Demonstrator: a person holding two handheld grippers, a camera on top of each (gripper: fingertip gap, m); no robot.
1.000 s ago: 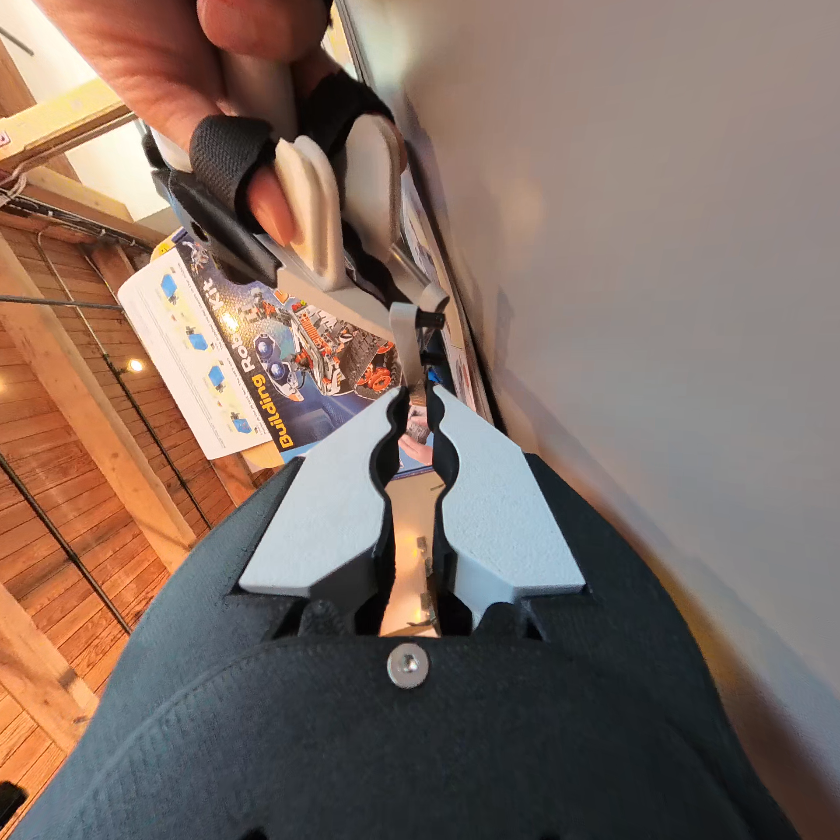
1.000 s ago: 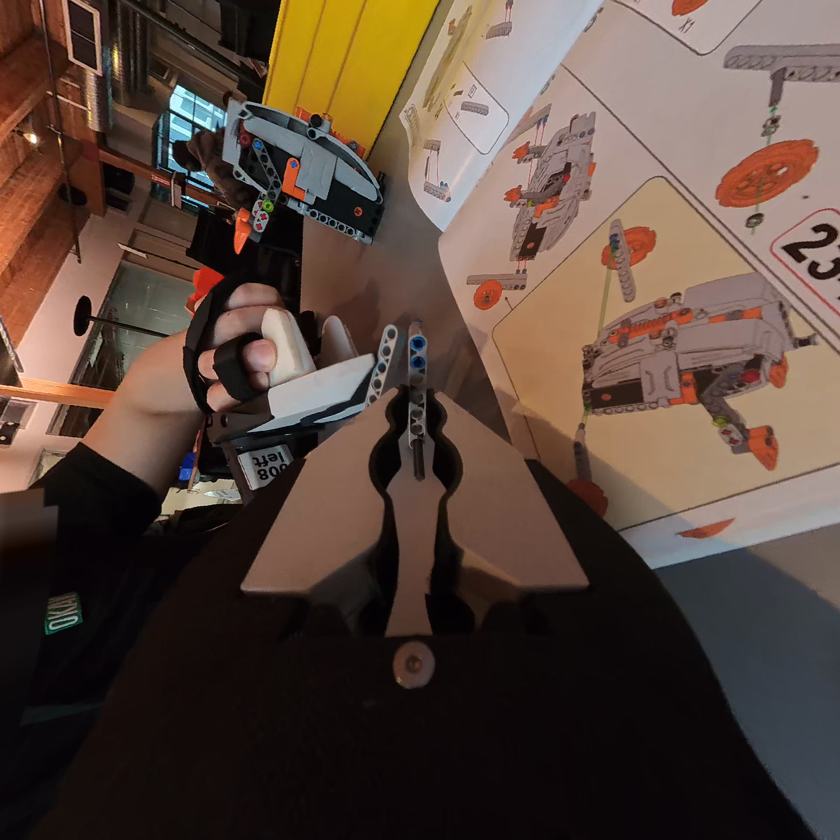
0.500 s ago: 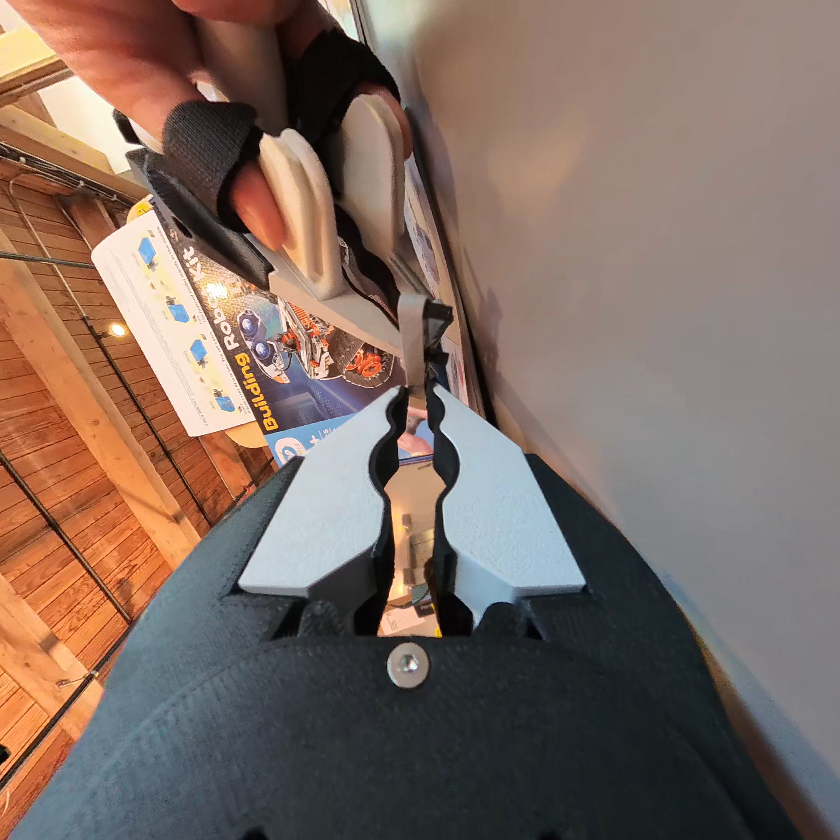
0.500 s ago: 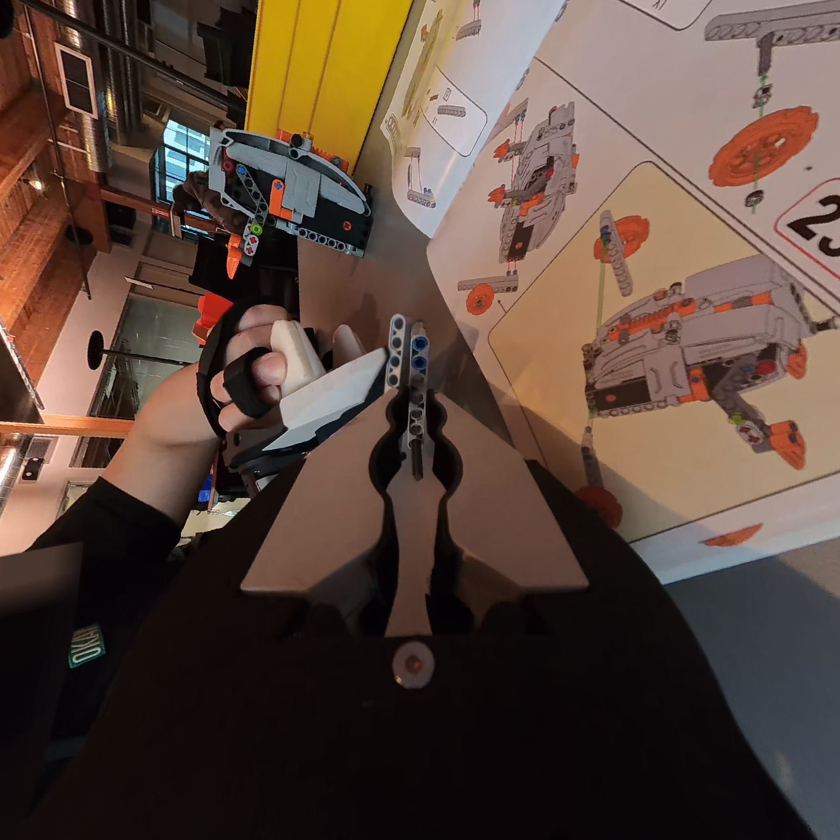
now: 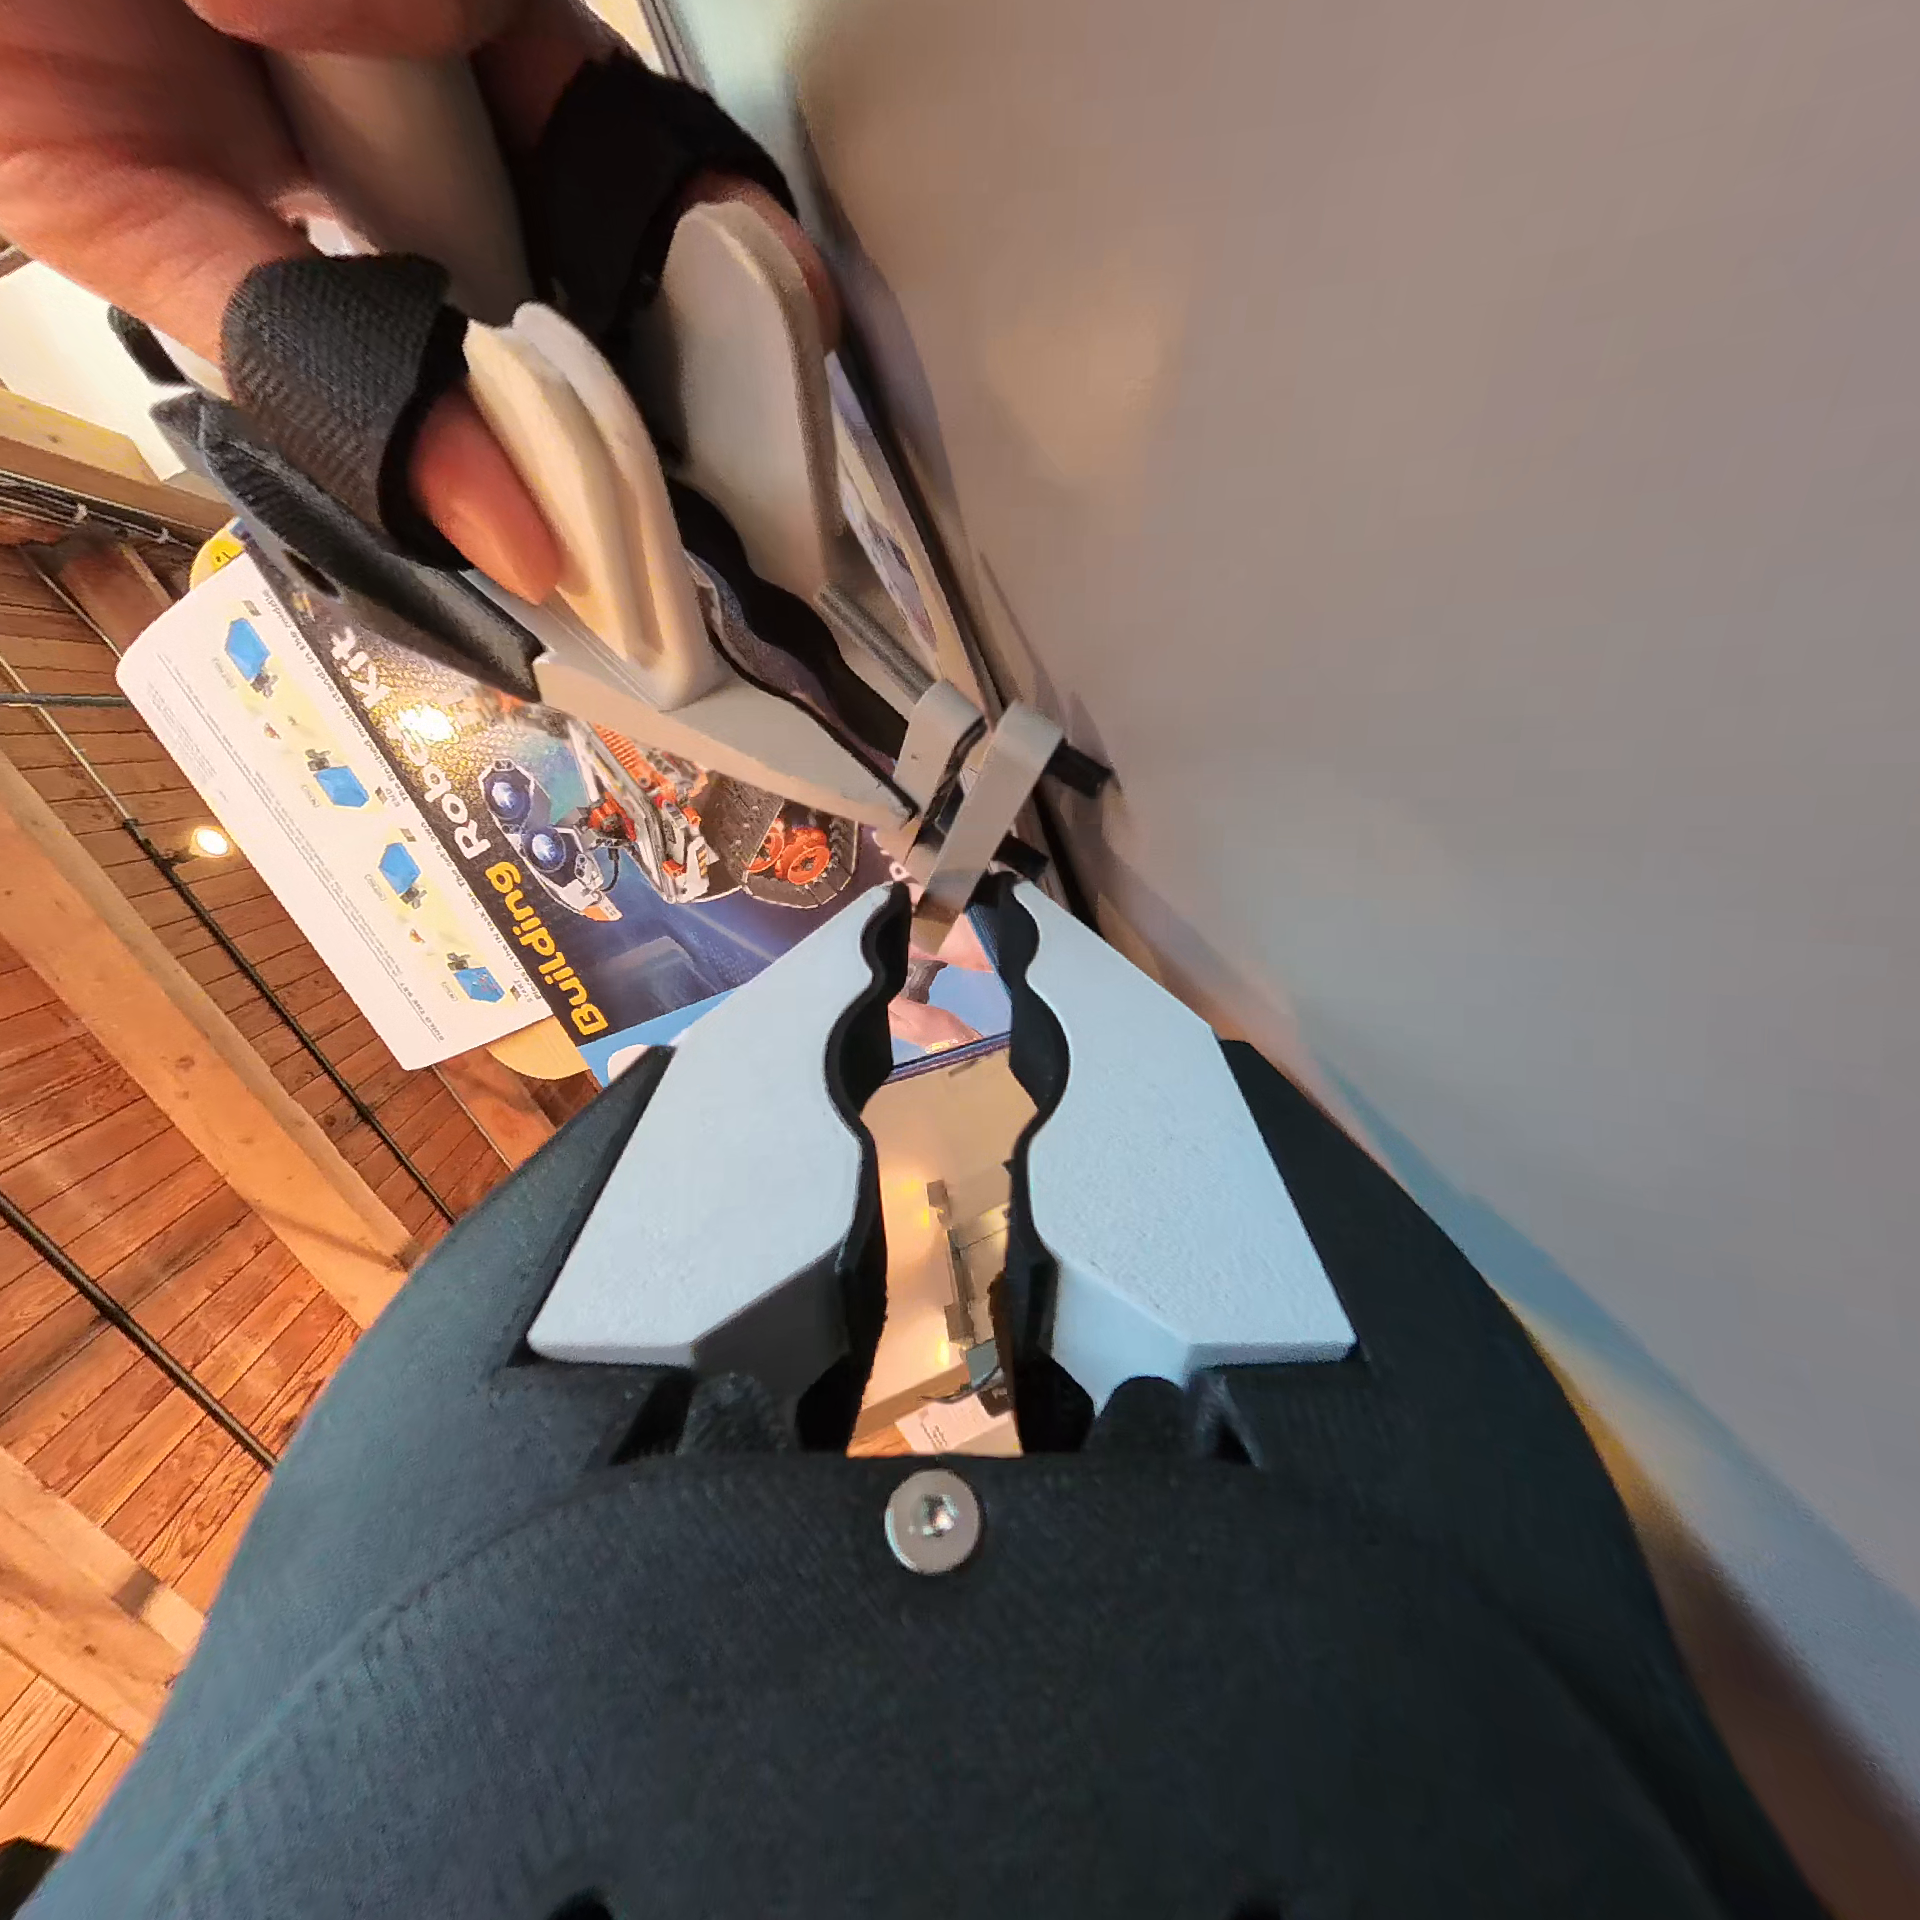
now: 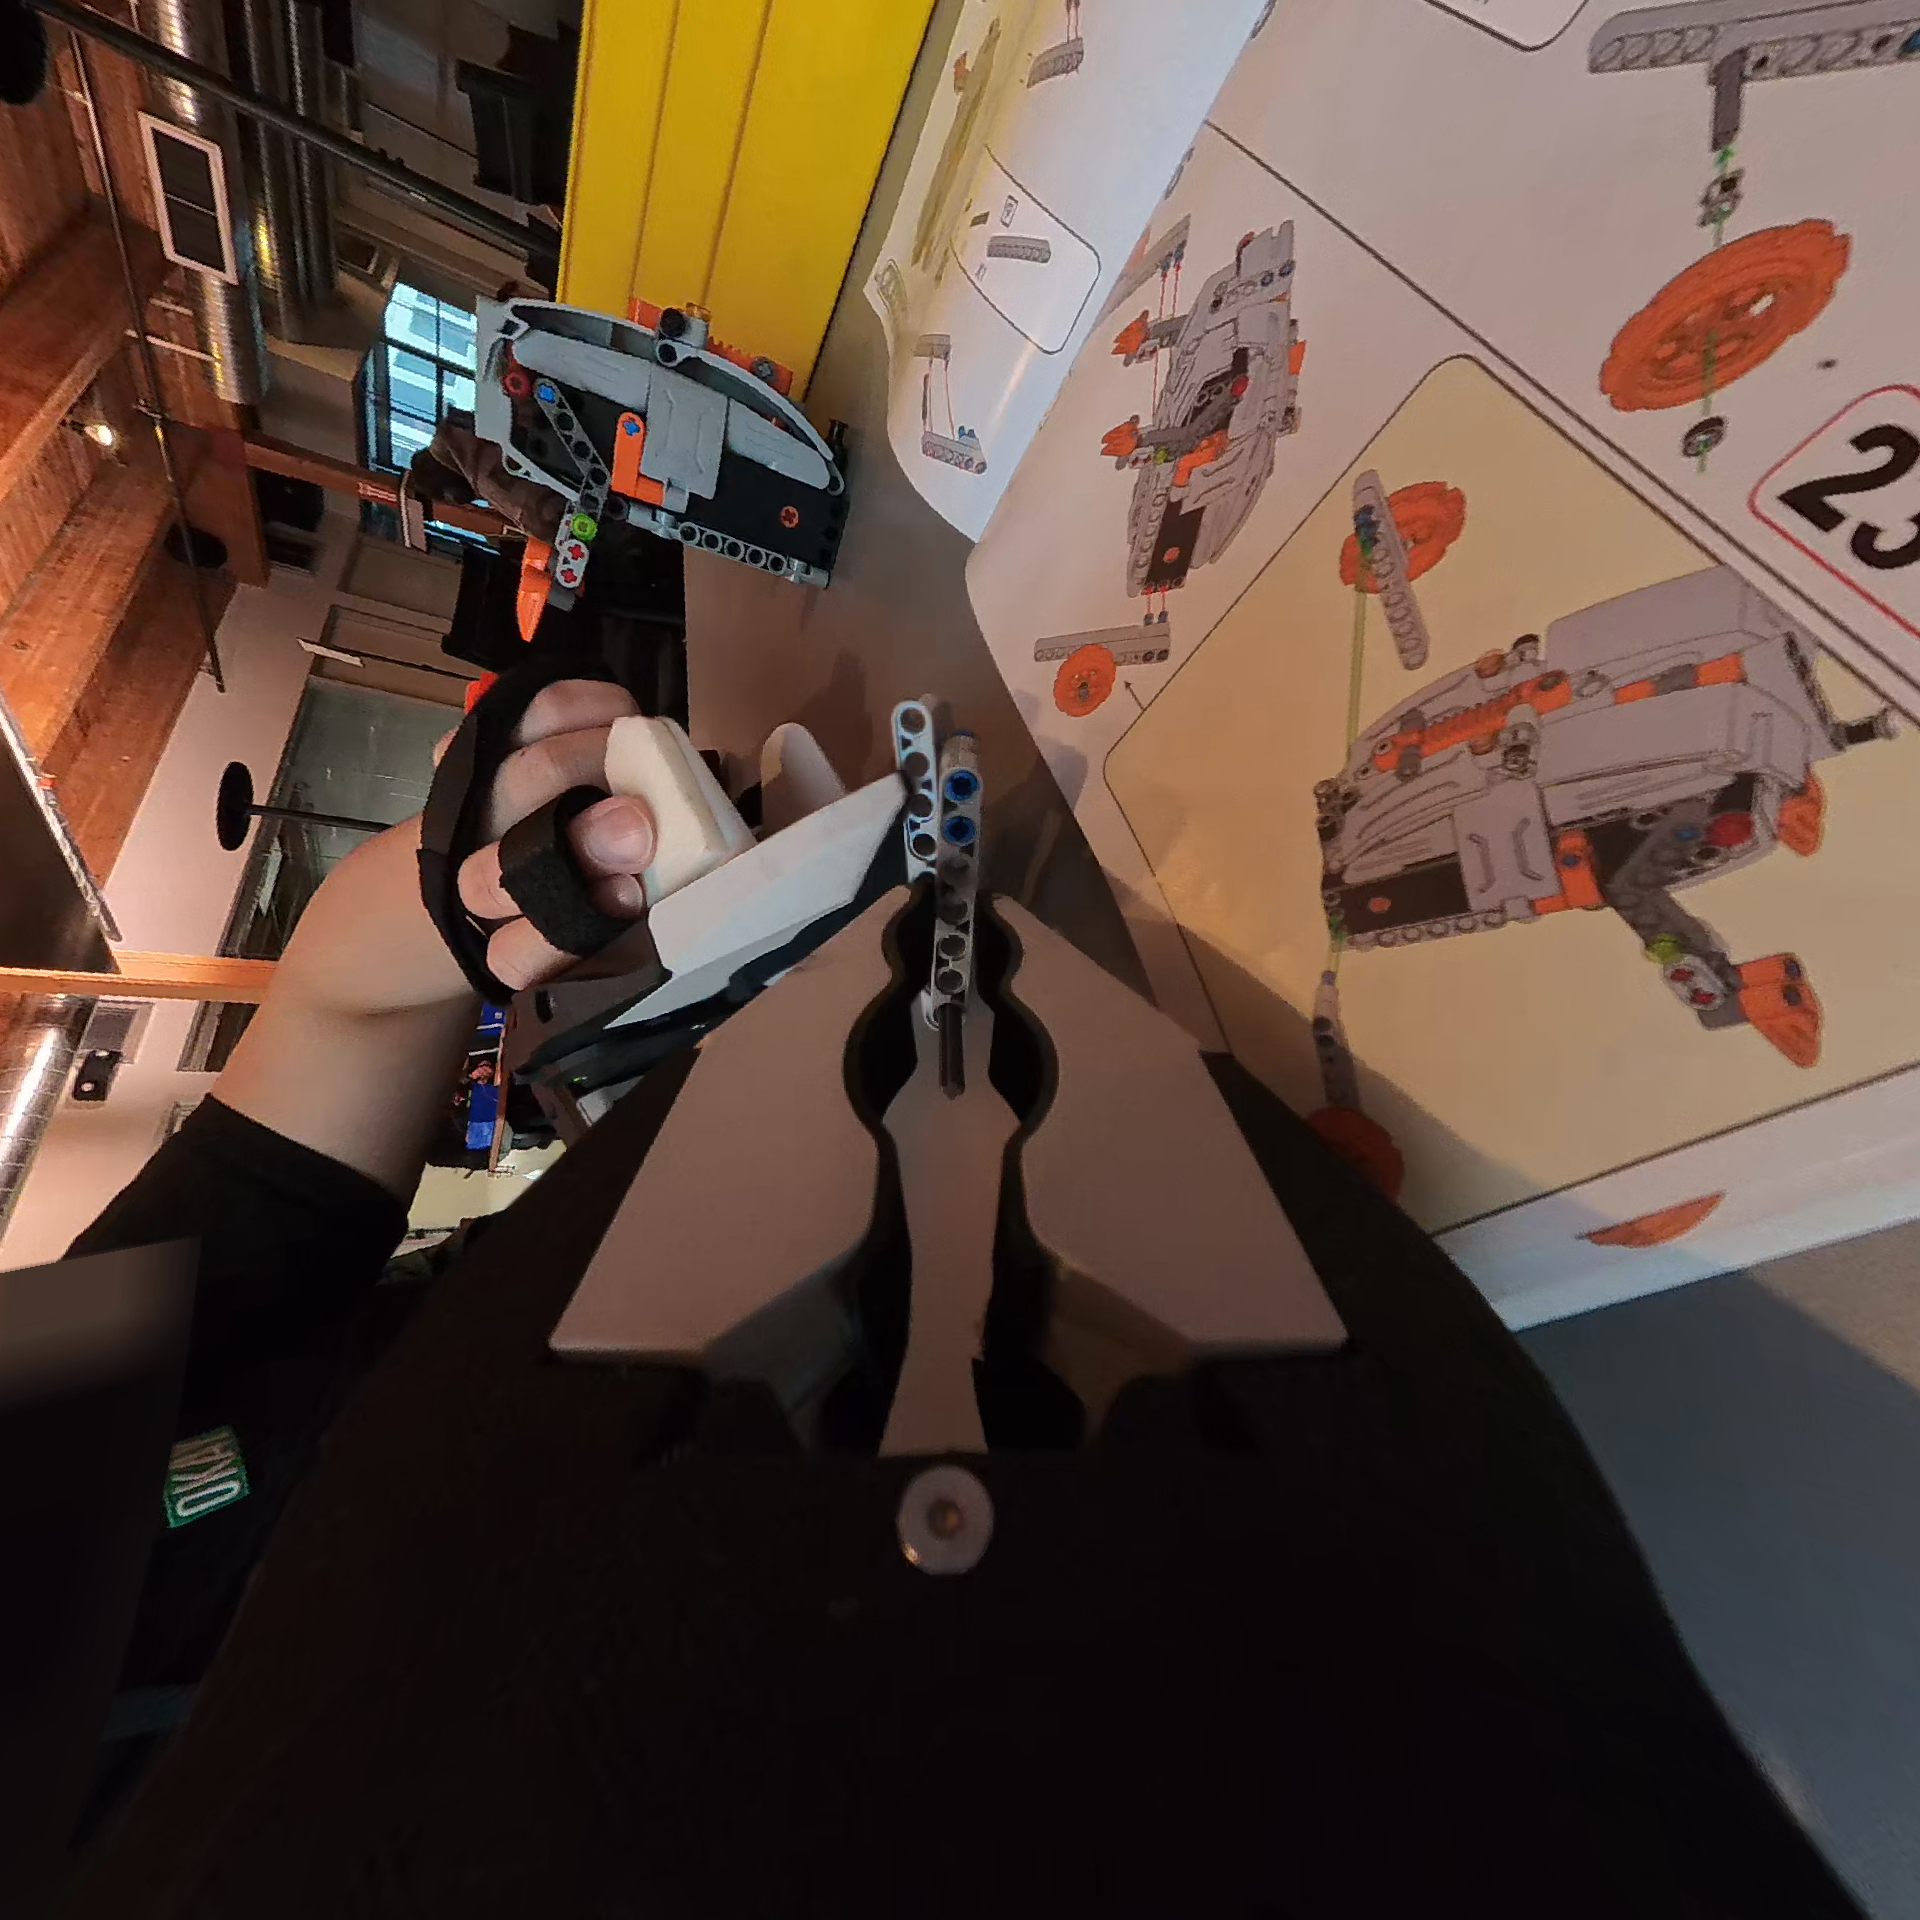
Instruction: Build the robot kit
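My right gripper point(image 6: 951, 904) is shut on a dark grey holed beam point(image 6: 956, 862) with blue pins, held just above the table. A light grey holed beam point(image 6: 914, 743) lies flat against its left side. The tips of my left gripper point(image 6: 899, 805) touch that light beam. In the left wrist view my left gripper point(image 5: 945, 899) has its jaws slightly apart, and the end of a grey beam point(image 5: 987, 800) sits loosely between the tips. Beyond it is the right gripper point(image 5: 909, 800), held by a hand point(image 5: 156, 135).
A printed instruction sheet point(image 6: 1507, 727) lies on the grey table point(image 5: 1455, 520) to the right. A partly built grey, black and orange model point(image 6: 665, 457) stands farther off by a yellow box point(image 6: 727, 135). The kit's box point(image 5: 582, 831) is behind the grippers. The tips of both grippers are at nearly the same place.
My left gripper's jaws have opened a little from their tight hold on the light beam. The two beams, apart a second ago, now lie against each other. Both grippers have shifted slightly.
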